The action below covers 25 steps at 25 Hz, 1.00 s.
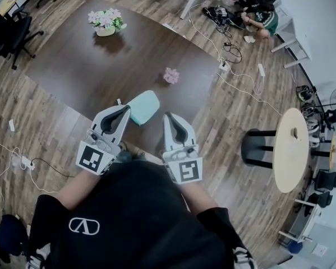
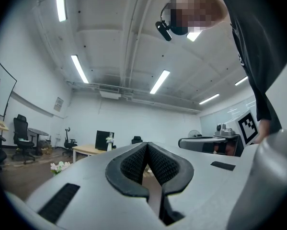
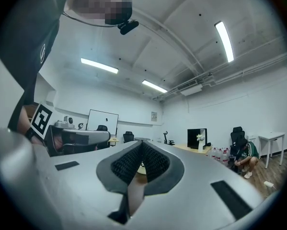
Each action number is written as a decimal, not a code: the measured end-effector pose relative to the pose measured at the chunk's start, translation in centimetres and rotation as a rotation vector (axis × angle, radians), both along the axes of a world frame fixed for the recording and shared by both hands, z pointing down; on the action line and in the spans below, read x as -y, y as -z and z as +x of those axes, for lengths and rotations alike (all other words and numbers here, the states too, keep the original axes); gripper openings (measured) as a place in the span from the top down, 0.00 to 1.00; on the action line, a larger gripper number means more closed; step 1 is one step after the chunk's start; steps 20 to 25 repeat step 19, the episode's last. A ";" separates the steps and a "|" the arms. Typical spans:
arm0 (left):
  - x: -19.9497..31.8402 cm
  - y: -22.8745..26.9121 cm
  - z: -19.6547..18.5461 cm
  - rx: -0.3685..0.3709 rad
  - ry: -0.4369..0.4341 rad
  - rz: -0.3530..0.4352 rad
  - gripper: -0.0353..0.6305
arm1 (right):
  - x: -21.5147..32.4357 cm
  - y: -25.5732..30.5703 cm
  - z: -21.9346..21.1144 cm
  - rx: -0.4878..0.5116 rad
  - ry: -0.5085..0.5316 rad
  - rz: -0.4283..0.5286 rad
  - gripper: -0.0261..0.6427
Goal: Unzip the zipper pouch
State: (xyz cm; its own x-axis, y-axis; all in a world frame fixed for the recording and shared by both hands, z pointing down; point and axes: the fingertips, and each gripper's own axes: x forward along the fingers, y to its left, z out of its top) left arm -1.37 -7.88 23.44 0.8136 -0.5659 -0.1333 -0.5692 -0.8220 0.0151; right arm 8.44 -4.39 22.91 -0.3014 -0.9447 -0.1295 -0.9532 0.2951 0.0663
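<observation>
Head view: one teal zipper pouch lies on the dark table, just ahead of the two grippers. The left gripper is beside its near edge and the right gripper a little apart. Two flower pieces sit farther off (one potted bunch, one pink bloom).

Left gripper view: both jaws are pressed together, with nothing between them.

Right gripper view: likewise closed and empty.

In the head view's centre the left gripper covers the left edge of the teal pouch, and the pouch's zipper is too small to make out. At the upper left a black office chair is cut off by the frame's edge, and what the crouching person at the upper right handles is too small to tell.
</observation>
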 end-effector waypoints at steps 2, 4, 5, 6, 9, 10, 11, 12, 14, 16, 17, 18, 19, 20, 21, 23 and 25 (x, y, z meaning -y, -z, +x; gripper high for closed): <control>0.1 0.0 0.1 0.000 0.002 -0.001 0.94 | 0.1 0.2 0.2 -0.004 -0.002 0.006 0.96; 0.2 -0.1 0.0 0.009 0.001 0.001 0.94 | 0.2 0.2 0.3 -0.006 -0.003 0.005 0.96; 0.3 -0.1 -0.1 0.011 0.000 0.001 0.94 | 0.3 0.2 0.2 -0.007 -0.005 0.005 0.96; 0.5 -0.1 -0.1 0.009 0.001 -0.001 0.94 | 0.4 0.1 0.2 -0.009 -0.008 0.004 0.96; 0.7 -0.2 -0.4 0.008 0.005 0.001 0.94 | 0.6 0.0 0.1 -0.012 -0.013 -0.003 0.96; 0.6 -0.2 -0.4 0.010 0.005 -0.001 0.94 | 0.5 0.0 0.1 -0.013 -0.015 -0.005 0.96; 0.6 -0.2 -0.4 0.014 0.004 0.001 0.94 | 0.5 0.0 0.0 -0.014 -0.017 -0.004 0.96; 0.6 -0.3 -0.4 0.019 0.002 0.006 0.94 | 0.5 0.1 0.1 -0.015 -0.017 0.001 0.96; 0.7 -0.3 -0.3 0.022 0.002 0.007 0.94 | 0.5 0.3 0.1 -0.015 -0.018 0.007 0.96; 0.7 -0.3 -0.2 0.019 0.003 0.004 0.94 | 0.5 0.3 0.2 -0.017 -0.017 0.008 0.96; 0.8 -0.2 -0.2 0.021 0.003 0.006 0.94 | 0.5 0.3 0.2 -0.018 -0.017 0.008 0.96; 0.9 -0.2 -0.2 0.022 0.004 0.009 0.94 | 0.5 0.3 0.3 -0.018 -0.018 0.007 0.96; 0.9 -0.2 -0.2 0.022 0.004 0.012 0.94 | 0.6 0.3 0.3 -0.018 -0.019 0.006 0.96; 0.9 -0.2 -0.2 0.022 0.004 0.012 0.94 | 0.6 0.3 0.3 -0.018 -0.019 0.006 0.96; 0.9 -0.2 -0.2 0.022 0.004 0.012 0.94 | 0.6 0.3 0.3 -0.018 -0.019 0.006 0.96; 0.9 -0.2 -0.2 0.022 0.004 0.012 0.94 | 0.6 0.3 0.3 -0.018 -0.019 0.006 0.96; 0.9 -0.2 -0.2 0.022 0.004 0.012 0.94 | 0.6 0.3 0.3 -0.018 -0.019 0.006 0.96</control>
